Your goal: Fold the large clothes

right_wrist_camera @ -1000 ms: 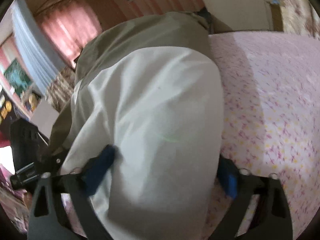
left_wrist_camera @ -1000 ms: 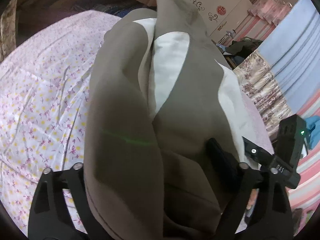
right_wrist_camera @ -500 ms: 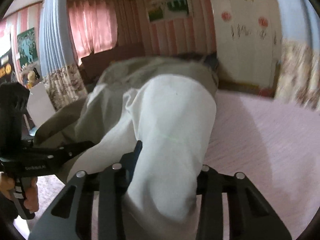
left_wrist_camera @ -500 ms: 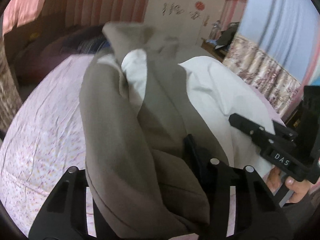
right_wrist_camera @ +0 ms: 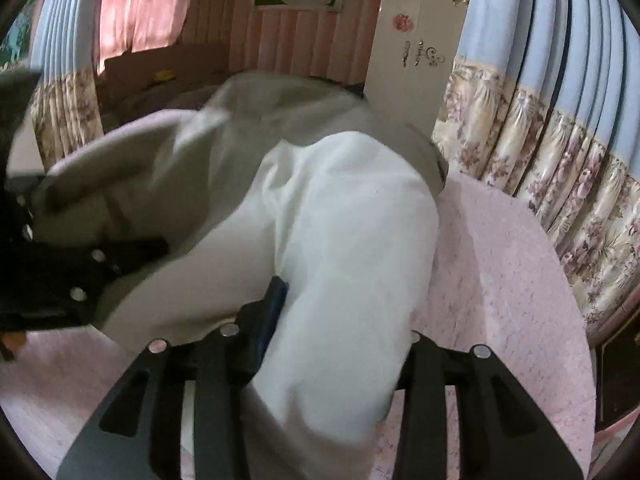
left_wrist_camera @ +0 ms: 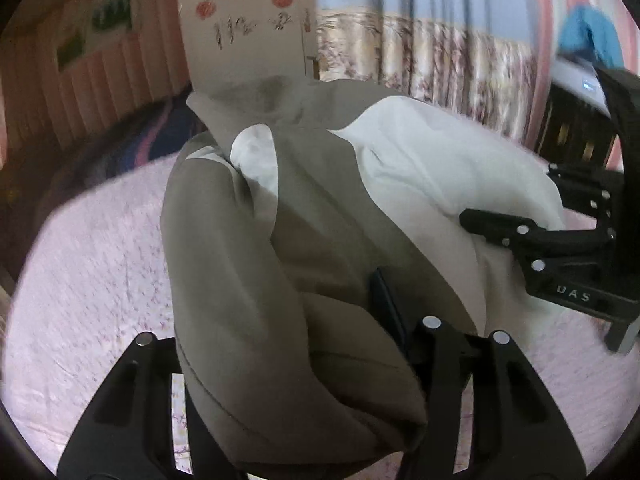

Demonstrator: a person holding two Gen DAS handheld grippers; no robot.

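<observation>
A: Start at the left gripper. What's in it?

B: A thick wad of the garment. Taupe cloth, matte and soft, bunched into rounded rolls between the two black fingers, which clench it from both sides. The left finger is mostly buried under the fabric.

A: And the right gripper?

B: Clamped on the same garment, but on its white part, a smooth, thin-looking cloth that bulges between the fingers in one fat fold. A blue pad presses into the white cloth on the left side; the other finger's tip is hidden behind the fold.

A: How wide do they stand?

B: Both only partly closed, held apart by the bulk of cloth between them.

A: Where does the garment lie?

B: Lifted in a heap between the two grippers, above the bed. Taupe outside, white lining showing in patches. In the left view the right gripper bites into the white side just beside the taupe folds.

A: The bed?

B: A pale pink sheet with a small flower print, slightly wrinkled. Behind it hang curtains, blue above and floral below, with deep vertical pleats, and a white wardrobe with red decals.
</observation>
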